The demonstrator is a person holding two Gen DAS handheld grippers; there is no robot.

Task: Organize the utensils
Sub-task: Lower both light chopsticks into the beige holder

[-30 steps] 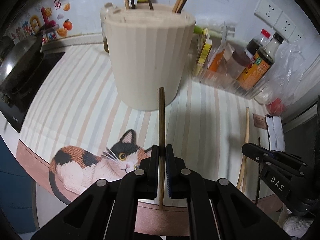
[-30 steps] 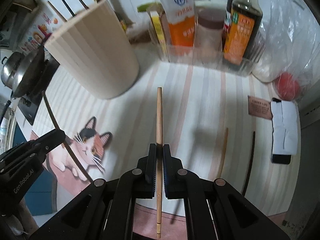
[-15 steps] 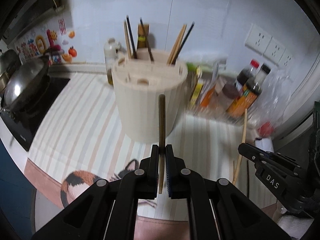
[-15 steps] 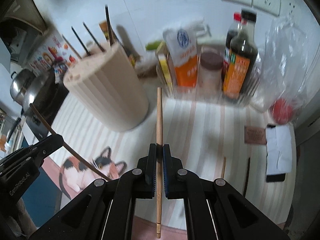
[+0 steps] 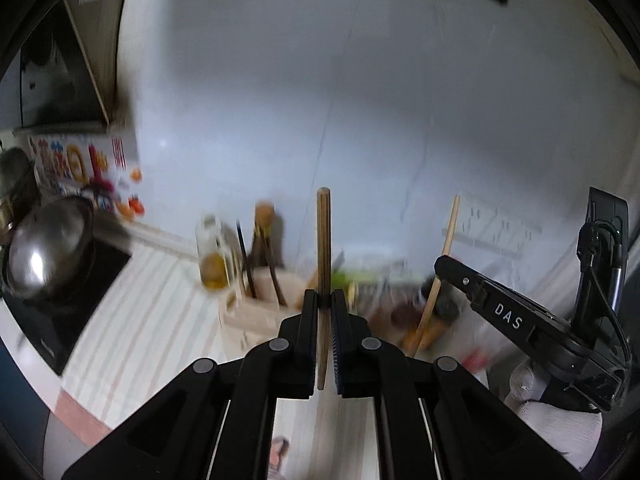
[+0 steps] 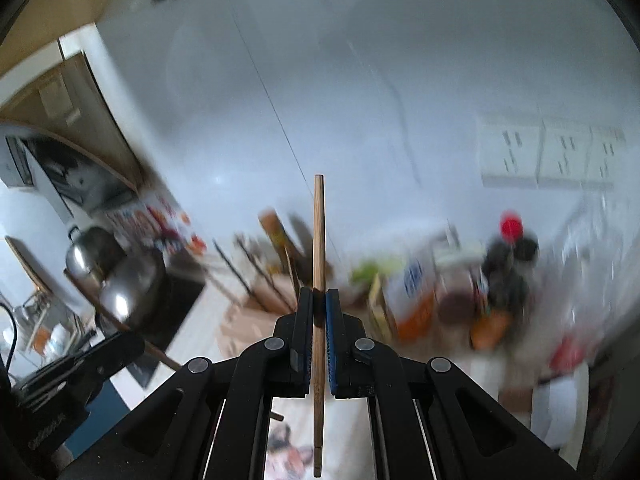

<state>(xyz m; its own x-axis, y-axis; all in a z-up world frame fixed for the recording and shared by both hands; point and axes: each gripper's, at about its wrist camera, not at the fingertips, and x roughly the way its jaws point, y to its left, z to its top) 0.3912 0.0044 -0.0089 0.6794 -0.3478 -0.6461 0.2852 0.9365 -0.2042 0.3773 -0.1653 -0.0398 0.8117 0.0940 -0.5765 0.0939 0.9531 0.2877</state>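
Both tools have risen well above the tabletop [image 5: 152, 320] since a second ago, and each has tipped up so the white wall now fills most of either view. The cream utensil holder [image 5: 256, 312], which stood large at 12 o'clock a second ago, now sits low and small at about 10 o'clock of the left tool [image 5: 325, 308]. The left tool is pressed together on a dark brown chopstick [image 5: 323, 240], which stands up through its jaws. The right tool [image 6: 319, 312] is likewise pinching a paler chopstick [image 6: 319, 232]. I judge that both sticks are lifted clear and ready to be carried over the holder and dropped in among the chopsticks already standing there.

The left view alone shows the right tool from outside at 3 o'clock, with its stick slanting up. The right view alone shows the wall sockets [image 6: 548, 156] at 2 o'clock and the left tool at 8 o'clock. Both pictures are blurred.
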